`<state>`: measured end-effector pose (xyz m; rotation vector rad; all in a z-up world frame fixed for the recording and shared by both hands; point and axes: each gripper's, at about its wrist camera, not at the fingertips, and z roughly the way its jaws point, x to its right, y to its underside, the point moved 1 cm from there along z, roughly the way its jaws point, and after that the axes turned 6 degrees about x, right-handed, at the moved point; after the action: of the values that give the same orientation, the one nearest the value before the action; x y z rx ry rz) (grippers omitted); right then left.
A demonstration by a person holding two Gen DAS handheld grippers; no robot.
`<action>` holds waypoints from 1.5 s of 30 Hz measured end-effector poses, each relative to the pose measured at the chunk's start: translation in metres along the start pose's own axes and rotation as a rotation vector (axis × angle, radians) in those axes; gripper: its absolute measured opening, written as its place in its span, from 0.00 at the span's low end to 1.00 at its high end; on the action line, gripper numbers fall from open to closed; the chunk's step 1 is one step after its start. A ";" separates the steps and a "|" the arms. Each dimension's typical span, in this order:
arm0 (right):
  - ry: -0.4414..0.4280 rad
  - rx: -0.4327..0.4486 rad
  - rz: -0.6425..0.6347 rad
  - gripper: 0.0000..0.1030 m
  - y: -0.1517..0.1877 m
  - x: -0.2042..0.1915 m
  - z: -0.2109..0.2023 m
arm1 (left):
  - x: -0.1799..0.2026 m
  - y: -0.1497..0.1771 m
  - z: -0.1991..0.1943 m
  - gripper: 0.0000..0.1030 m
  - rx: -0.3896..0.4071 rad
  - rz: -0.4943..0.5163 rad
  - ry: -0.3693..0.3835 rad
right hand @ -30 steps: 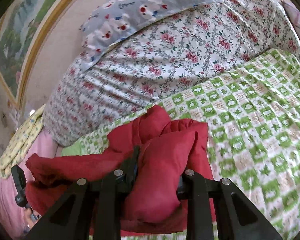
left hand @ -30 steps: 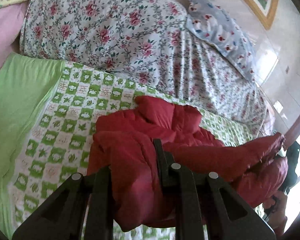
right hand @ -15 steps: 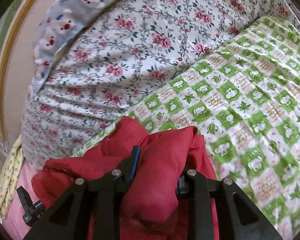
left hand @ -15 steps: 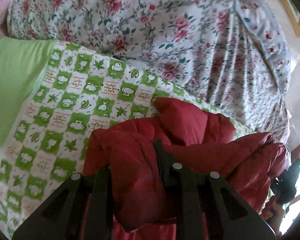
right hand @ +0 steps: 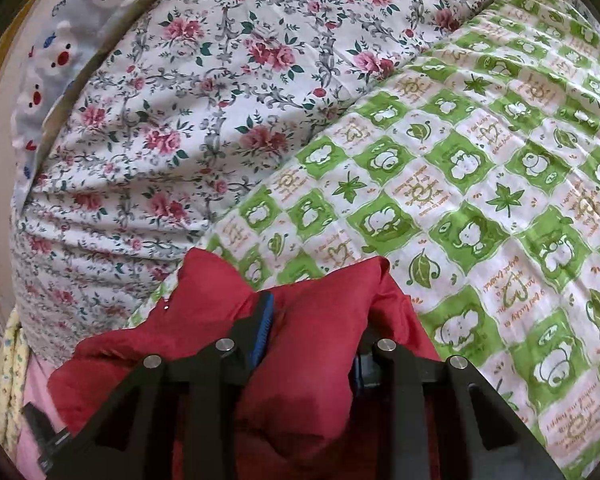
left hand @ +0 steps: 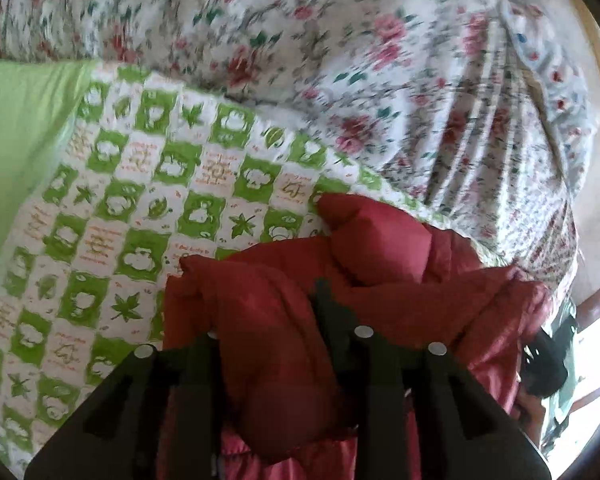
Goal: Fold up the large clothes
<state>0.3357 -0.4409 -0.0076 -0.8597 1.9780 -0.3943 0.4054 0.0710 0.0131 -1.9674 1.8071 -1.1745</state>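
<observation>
2 bedcovers: green-checked quilt (right hand: 480, 184) near, floral duvet (right hand: 204, 92) far. Both cameras sit closer to them than before. Left gripper (left hand: 268, 312) and right gripper (right hand: 320, 320), jaws just widened, clamp the red jacket (left hand: 380, 280).

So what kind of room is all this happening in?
Most likely a bedroom. The red padded jacket lies on a bed spread with a green-and-white checked quilt, a bulky floral duvet is heaped behind it, and a pillow with a cartoon print is at the wall.
</observation>
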 end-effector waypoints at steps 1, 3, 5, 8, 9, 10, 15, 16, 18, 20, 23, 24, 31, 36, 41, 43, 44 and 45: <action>0.003 0.000 -0.002 0.29 0.001 0.000 0.002 | 0.003 0.001 -0.008 0.27 0.011 0.015 -0.003; 0.012 0.000 -0.009 0.29 0.001 -0.001 0.005 | 0.007 0.004 -0.026 0.32 0.036 0.038 -0.001; 0.018 0.001 -0.010 0.29 0.001 -0.001 0.006 | 0.011 0.007 -0.041 0.34 0.058 0.053 -0.010; 0.024 -0.003 -0.006 0.29 0.001 0.000 0.008 | 0.024 0.015 -0.067 0.35 0.089 0.100 -0.009; 0.026 -0.003 -0.003 0.29 0.001 0.001 0.008 | 0.032 0.020 -0.078 0.35 0.107 0.130 0.000; 0.026 -0.004 -0.001 0.29 0.001 0.002 0.009 | 0.038 0.023 -0.085 0.35 0.120 0.152 0.006; 0.033 -0.009 0.007 0.32 -0.001 0.001 0.012 | 0.075 0.048 -0.094 0.35 0.087 0.265 0.109; 0.029 -0.014 0.006 0.33 -0.002 0.000 0.012 | 0.086 0.058 -0.089 0.35 0.071 0.308 0.108; 0.031 -0.018 -0.003 0.35 -0.005 -0.004 0.011 | 0.097 0.073 -0.079 0.35 0.046 0.367 0.085; 0.027 -0.020 -0.019 0.35 -0.007 -0.008 0.008 | 0.104 0.087 -0.060 0.35 0.000 0.412 0.050; 0.007 -0.039 -0.017 0.40 -0.012 -0.011 0.000 | 0.102 0.101 -0.031 0.35 -0.011 0.443 -0.044; -0.005 -0.050 -0.014 0.43 -0.014 -0.012 -0.004 | 0.100 0.102 -0.025 0.35 -0.014 0.442 -0.064; -0.085 0.022 -0.165 0.60 -0.007 -0.047 -0.076 | 0.095 0.097 -0.003 0.35 0.028 0.446 -0.120; -0.100 0.004 -0.453 0.64 0.041 -0.088 -0.098 | 0.094 0.096 0.001 0.35 0.038 0.422 -0.135; 0.005 -0.100 -0.750 0.66 0.085 -0.109 -0.062 | 0.087 0.087 0.009 0.35 0.033 0.388 -0.141; 0.040 -0.134 -0.745 0.66 0.080 -0.104 -0.039 | 0.080 0.078 0.012 0.34 0.032 0.361 -0.162; 0.053 -0.145 -0.732 0.69 0.075 -0.101 -0.029 | 0.077 0.073 0.014 0.34 0.031 0.345 -0.171; 0.069 -0.154 -0.711 0.75 0.067 -0.098 -0.017 | 0.072 0.069 0.016 0.34 0.029 0.326 -0.179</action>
<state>0.3269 -0.3259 0.0240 -1.6671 1.7257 -0.6835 0.3598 -0.0152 -0.0128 -1.6226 1.9100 -0.8878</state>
